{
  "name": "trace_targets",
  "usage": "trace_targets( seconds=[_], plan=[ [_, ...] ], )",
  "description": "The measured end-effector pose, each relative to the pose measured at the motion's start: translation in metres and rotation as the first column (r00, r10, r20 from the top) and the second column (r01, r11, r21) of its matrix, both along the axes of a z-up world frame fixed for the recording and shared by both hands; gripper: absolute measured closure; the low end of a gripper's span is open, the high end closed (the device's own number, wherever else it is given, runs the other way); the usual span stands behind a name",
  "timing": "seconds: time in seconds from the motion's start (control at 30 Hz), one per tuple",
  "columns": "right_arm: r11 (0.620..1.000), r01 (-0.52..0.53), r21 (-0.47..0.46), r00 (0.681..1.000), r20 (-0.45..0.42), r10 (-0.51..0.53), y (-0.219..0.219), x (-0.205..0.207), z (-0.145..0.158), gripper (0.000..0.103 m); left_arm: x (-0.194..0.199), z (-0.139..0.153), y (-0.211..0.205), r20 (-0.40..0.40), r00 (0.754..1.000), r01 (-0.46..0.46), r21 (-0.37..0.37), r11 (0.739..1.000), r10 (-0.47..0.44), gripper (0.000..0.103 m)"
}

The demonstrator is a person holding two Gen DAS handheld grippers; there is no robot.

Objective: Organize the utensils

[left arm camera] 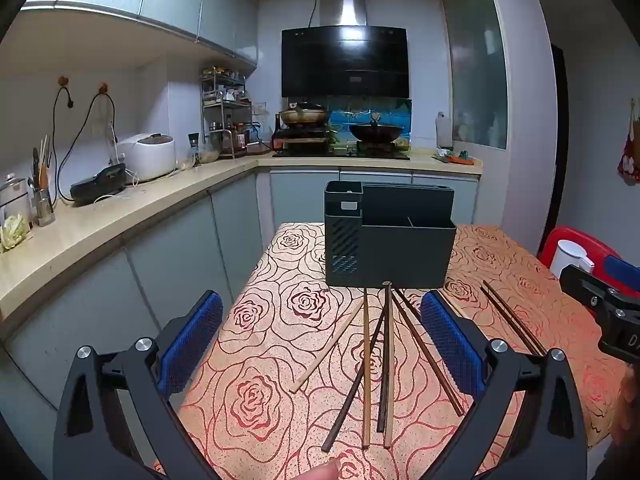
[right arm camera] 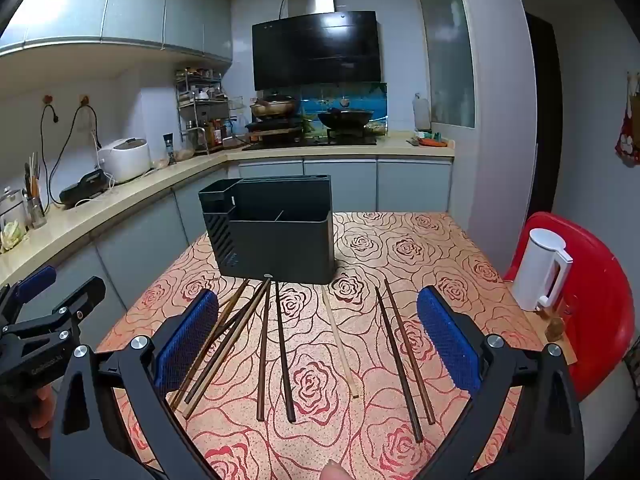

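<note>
1. We see the chopsticks (right arm camera: 280, 344) lying loose on the rose-patterned tablecloth (right arm camera: 400, 248), in front of the dark utensil holder (right arm camera: 276, 236); nothing grips them.
2. In the right wrist view, a fanned bunch lies at the left with its far tips close to the holder's base; a dark pair (right arm camera: 404, 356) lies apart at the right, and one pale chopstick (right arm camera: 340, 344) rests between the two groups.
3. In the left wrist view, the same fan of chopsticks (left arm camera: 376, 364) spreads toward us from the holder (left arm camera: 388, 236), which stands upright on the cloth (left arm camera: 280, 320) with its compartments open at the top.
4. Our left gripper (left arm camera: 320, 344) hangs above the near table edge with its blue-padded fingers (left arm camera: 192, 340) spread wide, grasping nothing.
5. Our right gripper (right arm camera: 318, 340) is likewise spread wide and empty, its blue pads (right arm camera: 448, 340) on either side of the scattered sticks.
6. Each gripper shows at the edge of the other's view.
7. A white kettle (right arm camera: 540, 272) stands at the table's right, before a red chair (right arm camera: 592, 300).
8. Behind, a counter (right arm camera: 120, 200) carries a rice cooker (right arm camera: 124, 160), and woks sit on the stove (right arm camera: 312, 140).
</note>
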State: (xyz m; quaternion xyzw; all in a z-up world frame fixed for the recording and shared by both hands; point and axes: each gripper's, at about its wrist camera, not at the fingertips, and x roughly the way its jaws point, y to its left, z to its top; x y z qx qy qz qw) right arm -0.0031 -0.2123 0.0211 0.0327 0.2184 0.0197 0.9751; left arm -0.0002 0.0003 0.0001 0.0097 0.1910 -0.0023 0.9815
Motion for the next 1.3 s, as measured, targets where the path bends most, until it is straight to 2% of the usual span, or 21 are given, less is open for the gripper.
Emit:
trace_targets(
  seconds=[0.53, 1.3],
  plan=[
    [1.000, 0.006, -0.007, 1.000, 0.005, -0.005, -0.001, -0.004, 0.003, 0.007, 0.004, -0.004, -0.001, -0.013, 1.000, 0.003, 0.003, 1.000, -0.003, 0.007],
    [1.000, 0.015, -0.006, 0.998, 0.061, -0.015, -0.002, -0.011, 0.012, 0.007, -0.001, 0.001, -0.001, -0.003, 1.000, 0.006, -0.003, 1.000, -0.006, 0.007]
  ],
)
